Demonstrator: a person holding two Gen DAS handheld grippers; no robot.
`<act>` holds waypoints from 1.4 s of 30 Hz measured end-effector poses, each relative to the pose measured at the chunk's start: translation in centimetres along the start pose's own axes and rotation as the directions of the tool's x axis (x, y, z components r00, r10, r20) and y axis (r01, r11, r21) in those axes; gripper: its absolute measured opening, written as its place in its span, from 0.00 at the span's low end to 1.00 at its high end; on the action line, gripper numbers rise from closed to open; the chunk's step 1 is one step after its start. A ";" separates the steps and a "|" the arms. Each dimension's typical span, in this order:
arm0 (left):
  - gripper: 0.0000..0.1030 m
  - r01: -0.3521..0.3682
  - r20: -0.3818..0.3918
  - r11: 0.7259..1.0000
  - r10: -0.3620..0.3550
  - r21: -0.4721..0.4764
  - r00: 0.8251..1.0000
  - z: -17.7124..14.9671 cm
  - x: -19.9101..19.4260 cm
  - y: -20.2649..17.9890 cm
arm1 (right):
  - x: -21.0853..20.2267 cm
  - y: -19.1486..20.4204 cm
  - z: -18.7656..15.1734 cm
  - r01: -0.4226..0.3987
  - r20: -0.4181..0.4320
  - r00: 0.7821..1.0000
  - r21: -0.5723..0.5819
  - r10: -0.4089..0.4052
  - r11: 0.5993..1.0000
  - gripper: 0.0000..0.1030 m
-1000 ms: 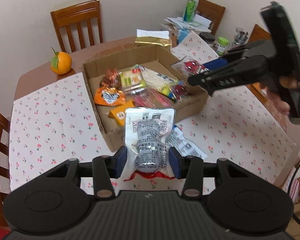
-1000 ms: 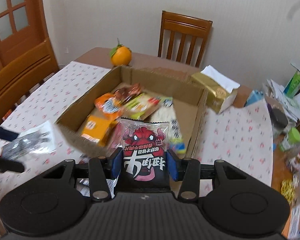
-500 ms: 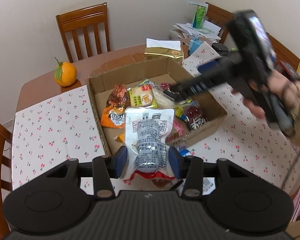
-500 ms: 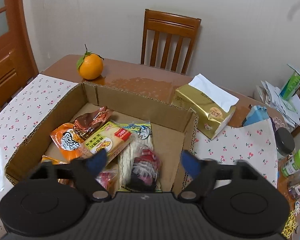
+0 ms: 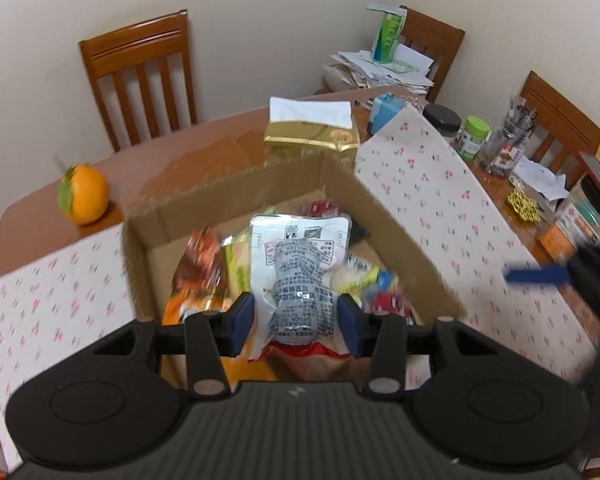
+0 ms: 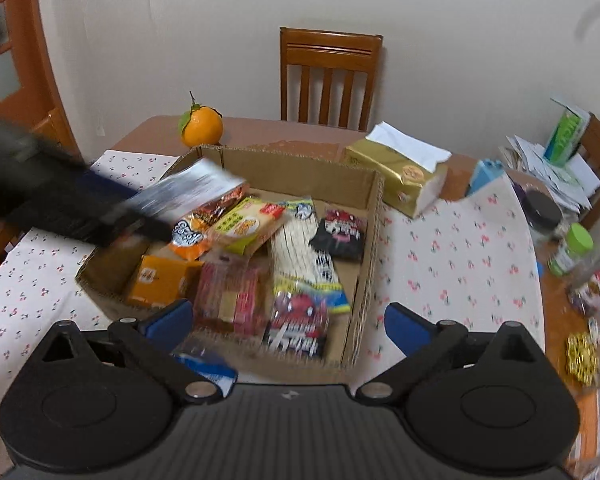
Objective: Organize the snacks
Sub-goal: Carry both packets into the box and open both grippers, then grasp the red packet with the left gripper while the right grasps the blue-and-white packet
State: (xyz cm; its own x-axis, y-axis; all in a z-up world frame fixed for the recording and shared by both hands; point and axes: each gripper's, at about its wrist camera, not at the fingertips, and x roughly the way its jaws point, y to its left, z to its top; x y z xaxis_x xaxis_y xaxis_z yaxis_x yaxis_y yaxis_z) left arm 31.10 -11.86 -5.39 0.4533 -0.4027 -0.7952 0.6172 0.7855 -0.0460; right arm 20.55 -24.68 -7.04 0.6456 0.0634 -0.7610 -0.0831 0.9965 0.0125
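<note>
Left wrist view: the left tongs (image 5: 296,320) pinch a silver snack bag (image 5: 300,268) and hold it over the cardboard box (image 5: 396,232), which sits right in front of them on the counter (image 5: 440,184)

Right wrist view: the right tongs (image 6: 288,322) are wide apart and hold nothing. The box of snacks lies just ahead, a black snack bag (image 6: 340,236) inside

The black left gripper with blue finger pads (image 5: 296,320) is pinching a silver printed snack packet (image 5: 300,268) between its jaws, reaching forward from the near side. The black right gripper with blue finger pads (image 6: 288,322) is hanging with its jaws spread wide, gripping nothing.
</note>
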 end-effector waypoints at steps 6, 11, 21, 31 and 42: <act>0.44 0.010 -0.003 1.000 -0.010 -0.022 1.000 3.7 4.1 -0.8 | -1.4 0.4 -1.4 0.020 0.001 1.000 0.007 -0.020 1.000 1.00; 0.60 -0.018 0.023 1.000 0.018 -0.010 1.000 5.5 6.1 -1.2 | -1.8 -0.1 -2.1 0.038 -0.006 0.999 0.023 -0.038 0.999 1.00; 0.90 -0.126 0.095 0.992 0.124 0.011 0.988 4.8 2.7 -1.5 | -1.6 -0.2 -2.6 0.042 -0.021 0.999 0.029 -0.042 0.999 1.00; 0.91 -0.191 0.166 0.981 0.188 0.004 0.968 -0.3 -3.5 -1.9 | -2.0 1.2 -4.1 0.058 -0.035 0.998 -0.013 -0.058 0.998 1.00; 0.91 -0.278 0.102 0.950 0.293 -0.140 0.951 -9.8 -7.2 -0.9 | -0.8 3.2 -7.2 0.023 -0.106 0.994 -0.007 -0.024 1.000 1.00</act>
State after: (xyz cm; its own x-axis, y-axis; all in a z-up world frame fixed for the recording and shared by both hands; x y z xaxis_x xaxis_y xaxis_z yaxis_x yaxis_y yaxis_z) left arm 20.94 -5.00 -5.55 0.6772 -0.2006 -0.7079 0.3706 0.9242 0.0927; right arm 14.33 -21.94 -11.09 0.5629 0.0336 -0.8258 -0.0736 0.9972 -0.0096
